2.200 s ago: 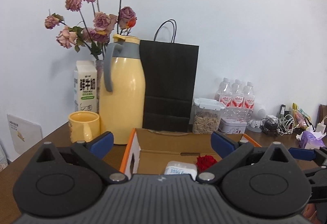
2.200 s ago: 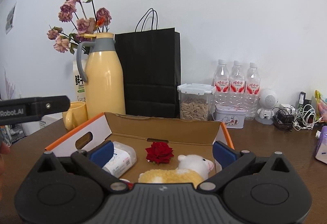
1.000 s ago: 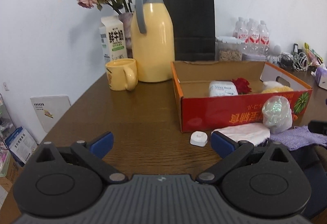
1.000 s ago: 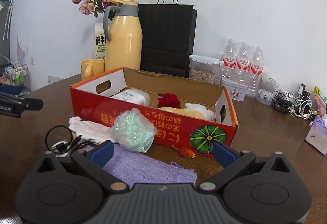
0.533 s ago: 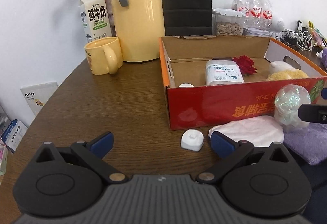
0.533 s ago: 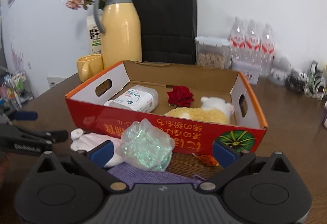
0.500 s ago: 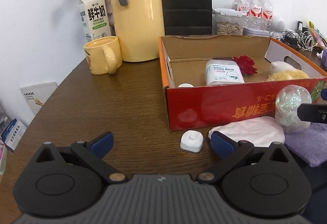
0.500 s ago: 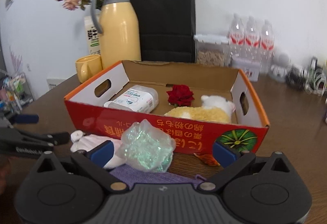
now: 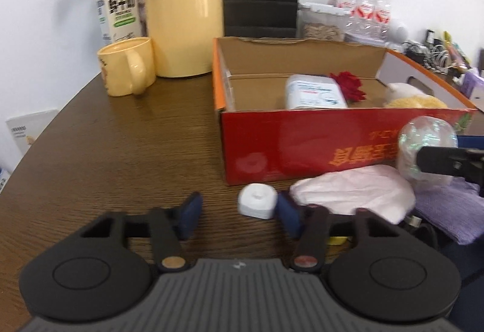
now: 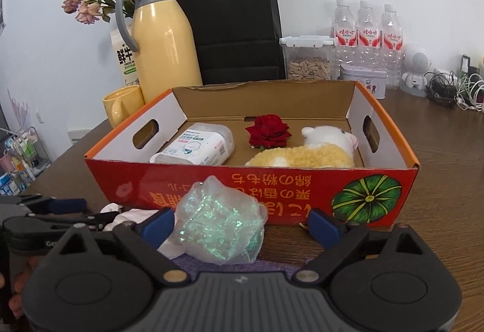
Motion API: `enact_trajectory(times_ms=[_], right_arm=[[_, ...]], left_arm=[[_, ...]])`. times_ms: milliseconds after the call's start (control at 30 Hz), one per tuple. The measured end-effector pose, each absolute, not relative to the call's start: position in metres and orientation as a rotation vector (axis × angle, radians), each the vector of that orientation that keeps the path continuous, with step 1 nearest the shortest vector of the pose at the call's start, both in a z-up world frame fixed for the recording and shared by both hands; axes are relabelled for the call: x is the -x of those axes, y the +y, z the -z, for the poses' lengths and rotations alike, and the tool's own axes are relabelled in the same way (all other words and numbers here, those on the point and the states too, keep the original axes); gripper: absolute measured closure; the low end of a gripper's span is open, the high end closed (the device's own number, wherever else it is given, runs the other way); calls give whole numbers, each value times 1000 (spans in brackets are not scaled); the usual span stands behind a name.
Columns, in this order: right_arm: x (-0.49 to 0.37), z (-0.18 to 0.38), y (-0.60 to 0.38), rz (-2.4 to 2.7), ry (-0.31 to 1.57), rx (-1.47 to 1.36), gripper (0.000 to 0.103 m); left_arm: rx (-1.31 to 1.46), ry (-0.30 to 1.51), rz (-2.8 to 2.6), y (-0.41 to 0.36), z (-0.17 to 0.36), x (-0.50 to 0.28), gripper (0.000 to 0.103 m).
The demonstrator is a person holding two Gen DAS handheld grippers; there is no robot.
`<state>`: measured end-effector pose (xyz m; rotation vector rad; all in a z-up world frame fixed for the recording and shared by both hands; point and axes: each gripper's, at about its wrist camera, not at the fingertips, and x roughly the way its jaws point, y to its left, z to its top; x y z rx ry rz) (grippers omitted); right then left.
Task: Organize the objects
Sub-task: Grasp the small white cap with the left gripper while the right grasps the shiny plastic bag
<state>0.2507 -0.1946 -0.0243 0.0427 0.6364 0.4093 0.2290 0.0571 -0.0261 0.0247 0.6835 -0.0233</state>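
Your left gripper (image 9: 236, 215) is closing, but its fingers (image 9: 289, 218) grip nothing yet: the white cap (image 9: 257, 200) lies on the counter (image 9: 121, 156) just beyond the tips, nearer the right finger, which looks to be touching it, though blur makes that hard to confirm. Shift slightly so the cap sits between both fingers before they meet. Your right gripper (image 10: 242, 224) is also closing, fingers wide, with the glitter bag (image 10: 219, 226) between them, pressed by neither. Both things sit against the near wall of the box (image 10: 272, 186), so lifting them over it is likely the plan. The box already holds a wipes pack (image 10: 196, 147), a rose (image 10: 267, 130) and a plush (image 10: 305, 152).
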Motion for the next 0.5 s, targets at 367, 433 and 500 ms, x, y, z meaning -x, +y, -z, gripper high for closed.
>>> enact_trajectory(times_ms=[367, 433, 500], right_arm=[[-241, 23, -193, -464, 602, -57, 55], [-240, 23, -193, -464, 594, -56, 58], [-237, 22, -194, -465, 582, -55, 59]], left_arm=[[-30, 634, 42, 51, 24, -219, 76], [-22, 622, 35, 53, 23, -216, 76], [-8, 600, 21, 55, 20, -213, 76]])
